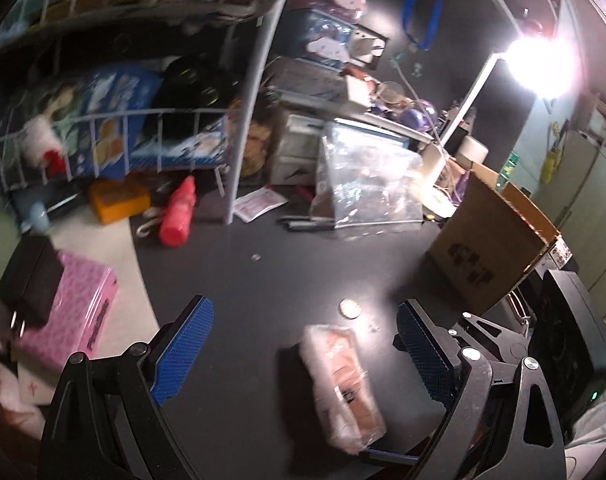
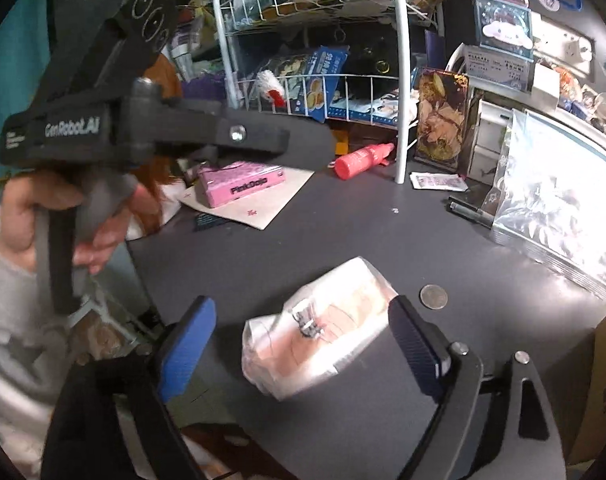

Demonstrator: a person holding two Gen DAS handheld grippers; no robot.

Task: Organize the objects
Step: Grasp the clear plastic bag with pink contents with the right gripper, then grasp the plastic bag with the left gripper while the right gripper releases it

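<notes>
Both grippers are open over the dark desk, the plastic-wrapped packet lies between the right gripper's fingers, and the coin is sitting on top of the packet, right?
Not quite. The coin lies on the bare desk just beyond the packet, apart from it, as the right wrist view shows. The rest holds: the left gripper and right gripper are open, and the packet lies between the right one's fingers.
</notes>
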